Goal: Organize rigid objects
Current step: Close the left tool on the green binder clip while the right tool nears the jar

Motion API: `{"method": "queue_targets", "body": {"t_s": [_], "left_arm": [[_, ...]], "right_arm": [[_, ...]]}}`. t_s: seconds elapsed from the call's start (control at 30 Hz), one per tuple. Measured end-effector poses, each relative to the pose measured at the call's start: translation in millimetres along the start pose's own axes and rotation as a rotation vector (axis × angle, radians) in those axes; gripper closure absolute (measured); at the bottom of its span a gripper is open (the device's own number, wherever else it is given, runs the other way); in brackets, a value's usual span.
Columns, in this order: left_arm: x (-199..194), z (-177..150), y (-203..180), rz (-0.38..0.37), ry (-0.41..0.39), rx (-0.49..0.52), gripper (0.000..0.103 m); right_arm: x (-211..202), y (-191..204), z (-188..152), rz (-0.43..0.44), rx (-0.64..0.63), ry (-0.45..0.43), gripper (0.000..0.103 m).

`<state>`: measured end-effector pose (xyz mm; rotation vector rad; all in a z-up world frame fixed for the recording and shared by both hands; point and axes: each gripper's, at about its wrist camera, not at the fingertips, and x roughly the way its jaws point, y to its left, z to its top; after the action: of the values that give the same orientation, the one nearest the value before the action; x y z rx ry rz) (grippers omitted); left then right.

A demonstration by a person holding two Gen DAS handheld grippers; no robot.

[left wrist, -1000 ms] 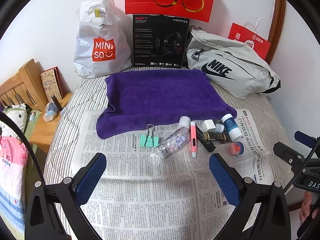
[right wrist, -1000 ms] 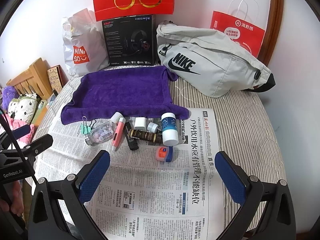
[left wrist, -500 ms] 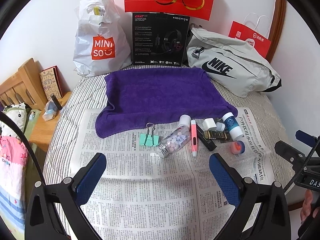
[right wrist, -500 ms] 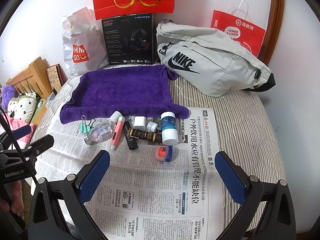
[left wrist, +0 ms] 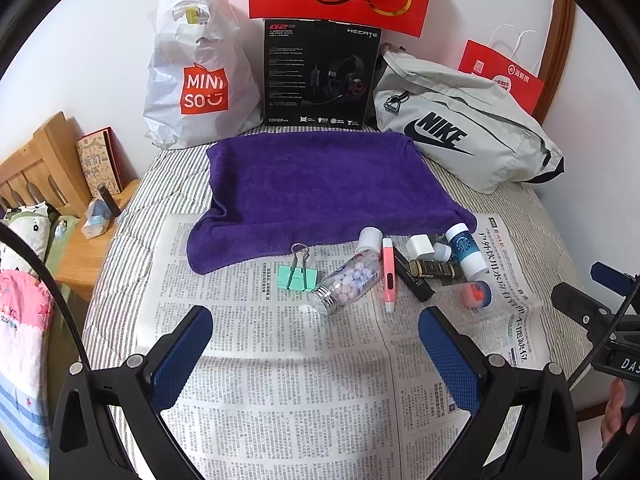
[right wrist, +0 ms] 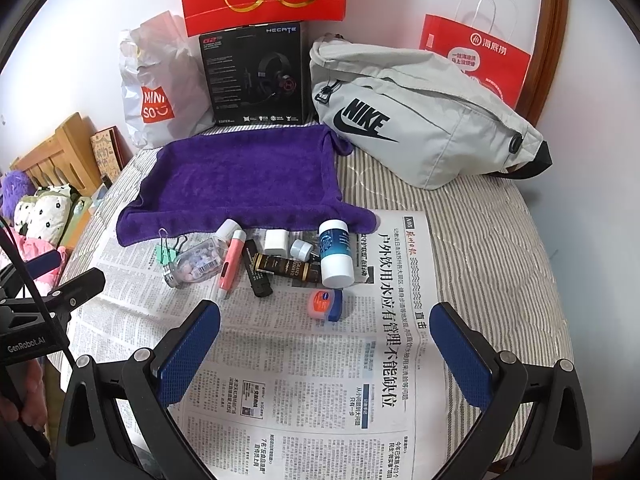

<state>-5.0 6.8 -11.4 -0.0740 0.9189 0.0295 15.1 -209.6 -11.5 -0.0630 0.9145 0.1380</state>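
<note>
Left wrist view: left tool (left wrist: pixel 316 344) spread wide, holding nothing, above the newspaper (left wrist: pixel 280 380) short of the row of small items.
Right wrist view: right tool (right wrist: pixel 326 350) likewise spread wide and holding nothing, hovering over the newspaper just short of the small tin.
Row of items: lying on the newspaper along the near edge of the purple towel (left wrist: pixel 320 184), close together.
Binder clip (left wrist: pixel 298 276): mint green, at the left end of the row, wire handles pointing toward the towel.
Pill bottle (left wrist: pixel 352 280): clear, on its side, metal cap toward the camera, just right of the clip.
Pink pen-like stick (left wrist: pixel 388 276): lying beside the bottle, touching or nearly so.
Black stick (right wrist: pixel 258 268): right of the pink one, angled.
Dark tube with gold print (right wrist: pixel 286 266): lying crosswise, between the black stick and the blue-and-white bottle.
Blue-and-white bottle (right wrist: pixel 336 252): on its side at the right end, top end against the towel edge.
White cube (right wrist: pixel 276 240): beside the towel edge, behind the dark tube.
Small tin (right wrist: pixel 325 303): orange lid, blue base, apart from the row, nearest the right tool.
Bed (right wrist: pixel 480 240): striped cover under newspaper and towel.
Back wall: Miniso bag (left wrist: pixel 196 76), headset box (left wrist: pixel 320 72), grey Nike bag (left wrist: pixel 460 128).
</note>
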Motion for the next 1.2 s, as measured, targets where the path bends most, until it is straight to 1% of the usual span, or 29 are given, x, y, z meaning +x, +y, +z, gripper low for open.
{"method": "queue_targets", "body": {"t_s": [0.2,0.3,0.4,0.57,0.7,0.83,1.1,1.2], "left_arm": [[10.6,1.7,9.2,0.059,-0.008,-0.005,0.0],[24.3,2.6,16.2,0.076,0.011,-0.003,0.0],[43.8,3.8,24.5,0.086,0.036,-0.012,0.0],[84.2,4.1,32.4,0.093,0.087,0.01,0.0],[111.0,8.0,37.4,0.064,0.113,0.012,0.0],[131.6,12.5,39.5,0.061,0.129,0.043,0.0],[149.3,19.7,36.3,-0.008,0.154,0.071,0.0],[155.8,19.8,31.8,-0.016,0.164,0.077,0.0]], "right_arm": [[4.4,-4.6,0.9,-0.004,0.007,0.005,0.0],[10.6,-8.1,1.2,-0.006,0.015,0.017,0.0],[19.2,-12.6,0.9,-0.003,0.024,0.033,0.0],[35.5,-18.5,-1.9,-0.004,0.031,0.066,0.0],[50.6,-24.0,-2.7,-0.013,0.033,0.1,0.0],[65.4,-31.3,-4.4,-0.031,0.043,0.132,0.0],[90.4,-41.4,-4.8,-0.064,0.05,0.188,0.0],[96.2,-42.6,-5.0,-0.069,0.049,0.2,0.0]]}}
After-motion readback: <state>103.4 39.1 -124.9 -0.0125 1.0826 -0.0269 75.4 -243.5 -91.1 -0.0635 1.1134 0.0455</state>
